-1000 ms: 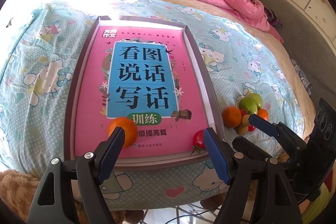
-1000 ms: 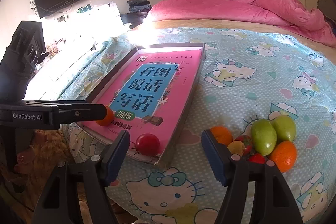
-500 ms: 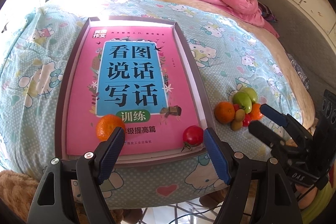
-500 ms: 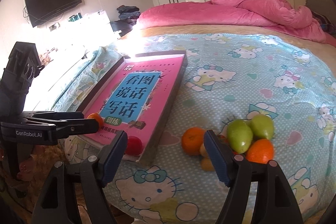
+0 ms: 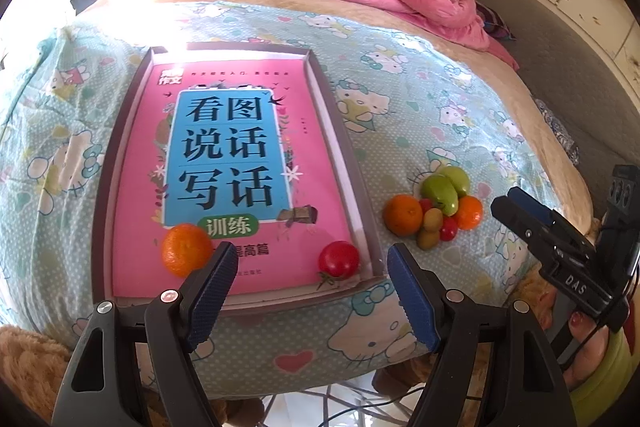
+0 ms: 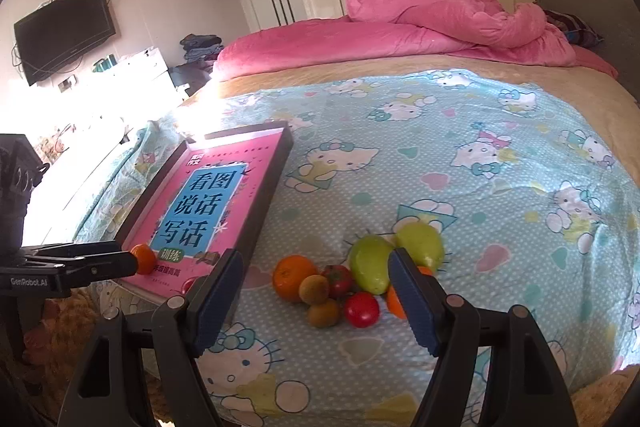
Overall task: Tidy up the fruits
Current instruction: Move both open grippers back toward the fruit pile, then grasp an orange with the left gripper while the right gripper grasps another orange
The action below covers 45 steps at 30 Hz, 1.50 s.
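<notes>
A dark-rimmed tray with a pink book cover inside lies on the bed. An orange and a red tomato rest at its near end. A pile of fruit lies on the sheet to its right: an orange, two green fruits, small brown fruits and tomatoes. My left gripper is open and empty just before the tray's near edge. My right gripper is open and empty, just short of the pile.
The bed has a light-blue cartoon sheet and a bunched pink duvet at the far end. The bed's near edge drops off below the grippers. A TV hangs on the left wall; wardrobes stand behind.
Both grippers have pulled back and risen a little. The right gripper has swung right, so the fruit pile now sits between its fingers instead of the tray corner.
</notes>
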### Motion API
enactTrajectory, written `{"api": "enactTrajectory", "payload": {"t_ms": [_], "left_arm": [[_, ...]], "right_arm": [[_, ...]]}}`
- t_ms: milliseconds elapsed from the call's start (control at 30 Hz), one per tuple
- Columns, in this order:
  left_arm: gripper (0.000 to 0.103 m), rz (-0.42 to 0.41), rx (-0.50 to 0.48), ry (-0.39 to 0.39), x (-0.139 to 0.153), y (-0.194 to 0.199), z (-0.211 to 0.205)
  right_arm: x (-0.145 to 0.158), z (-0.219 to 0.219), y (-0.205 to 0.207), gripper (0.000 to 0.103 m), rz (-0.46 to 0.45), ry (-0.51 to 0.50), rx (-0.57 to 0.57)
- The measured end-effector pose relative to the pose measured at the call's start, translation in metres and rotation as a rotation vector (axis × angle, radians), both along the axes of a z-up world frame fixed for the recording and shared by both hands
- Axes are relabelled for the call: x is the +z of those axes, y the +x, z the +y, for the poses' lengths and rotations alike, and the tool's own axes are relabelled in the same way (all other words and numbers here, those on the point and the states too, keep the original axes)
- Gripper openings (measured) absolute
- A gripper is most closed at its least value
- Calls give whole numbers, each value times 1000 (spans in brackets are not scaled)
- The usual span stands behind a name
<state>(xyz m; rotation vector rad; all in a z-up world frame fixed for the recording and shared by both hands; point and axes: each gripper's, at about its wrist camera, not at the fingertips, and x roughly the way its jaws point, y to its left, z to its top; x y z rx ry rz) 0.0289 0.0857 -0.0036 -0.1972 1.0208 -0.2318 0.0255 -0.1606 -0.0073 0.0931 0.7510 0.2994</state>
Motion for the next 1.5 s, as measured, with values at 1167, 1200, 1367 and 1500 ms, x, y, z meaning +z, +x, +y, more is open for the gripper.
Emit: {"api": "enactTrajectory", "payload": {"t_ms": [1167,1200,1367,1500], "left_arm": [[78,8,-274,234,-15,25,-105],[78,13,-281,241,-15,28,-107],[78,23,-325,278,-20,39,-117],[62,10,-394,352,-24,42,-131]], "right_arm": [[-35,-54,14,75,188,-17,-155],[-37,-55,15,75,193,-20,-154],[-44,-54,19,75,216,-30,-144],[-46,-54,21,75,224,-24,-139]]}}
